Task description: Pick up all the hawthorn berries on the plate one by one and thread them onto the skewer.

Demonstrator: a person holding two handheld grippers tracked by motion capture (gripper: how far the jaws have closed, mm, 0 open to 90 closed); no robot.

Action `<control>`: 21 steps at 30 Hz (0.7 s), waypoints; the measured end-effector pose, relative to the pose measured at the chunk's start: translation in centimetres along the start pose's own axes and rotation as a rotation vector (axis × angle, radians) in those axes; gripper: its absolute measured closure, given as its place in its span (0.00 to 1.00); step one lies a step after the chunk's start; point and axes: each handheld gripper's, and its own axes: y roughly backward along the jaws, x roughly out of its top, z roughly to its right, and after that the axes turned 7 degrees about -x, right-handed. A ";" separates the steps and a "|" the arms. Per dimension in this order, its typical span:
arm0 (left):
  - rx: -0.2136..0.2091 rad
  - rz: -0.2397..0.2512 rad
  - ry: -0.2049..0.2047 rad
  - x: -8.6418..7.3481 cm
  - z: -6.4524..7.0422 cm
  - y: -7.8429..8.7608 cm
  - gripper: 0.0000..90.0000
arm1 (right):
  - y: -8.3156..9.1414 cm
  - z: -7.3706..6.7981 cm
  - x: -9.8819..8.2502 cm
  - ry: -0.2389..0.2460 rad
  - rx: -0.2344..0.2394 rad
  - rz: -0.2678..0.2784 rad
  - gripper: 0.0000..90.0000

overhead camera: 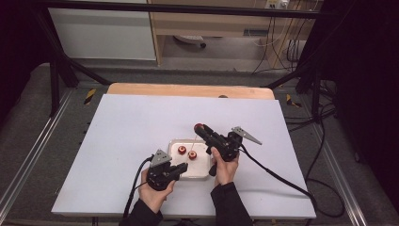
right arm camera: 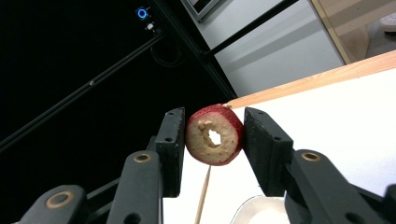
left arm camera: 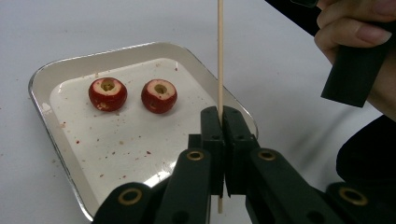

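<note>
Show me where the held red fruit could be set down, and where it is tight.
Free: the tray's near half, in front of the two cored fruits; the white tabletop left of and beyond the tray. Tight: by the skewer in the left gripper.

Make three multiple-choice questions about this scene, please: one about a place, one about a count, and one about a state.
1. Where does the wooden skewer stand?
A. Flat in the tray
B. Upright in the left gripper
C. On the floor

2. How many cored red fruits lie in the white tray?
A. Two
B. Four
C. None

3. What is the state of the right gripper?
A. Wide open with nothing between the pads
B. Shut on a spoon
C. Shut on a cored red fruit slice

Answers:
1 B, its shut jaws clamp the skewer.
2 A, two fruits lie side by side.
3 C, both pads press on the slice.
</note>
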 end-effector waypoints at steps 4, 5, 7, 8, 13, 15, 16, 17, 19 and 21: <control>0.008 0.005 -0.008 0.0 0.0 0.1 0.98 | 0.0 0.0 0.0 0.004 -0.002 -0.001 0.67; 0.008 0.005 -0.008 0.0 0.0 0.1 0.98 | 0.0 0.0 0.0 0.005 -0.003 -0.001 0.67; 0.008 0.004 -0.009 0.0 0.0 0.0 0.98 | 0.0 0.0 0.0 0.005 -0.005 -0.005 0.67; 0.008 0.004 -0.008 0.0 0.0 0.0 0.98 | 0.0 0.0 0.0 0.005 -0.005 -0.004 0.67; 0.006 0.009 0.000 0.0 0.0 0.0 0.98 | 0.0 0.0 -0.1 0.007 -0.007 -0.009 0.67; 0.005 0.015 0.003 0.0 0.0 0.0 0.98 | 0.0 0.0 -0.2 0.001 -0.008 -0.011 0.67; -0.001 0.015 0.010 0.0 0.0 0.0 0.98 | -0.1 0.0 -0.3 0.007 -0.008 -0.009 0.67; 0.000 0.017 0.013 0.1 0.0 0.0 0.98 | -0.1 0.0 -0.3 0.007 -0.007 -0.008 0.67; 0.008 0.029 0.013 0.2 0.0 0.0 0.98 | -0.1 0.0 -0.4 0.004 -0.006 -0.010 0.67; 0.000 0.030 0.021 0.3 0.1 -0.1 0.98 | -0.1 0.0 -0.5 0.002 -0.004 -0.009 0.67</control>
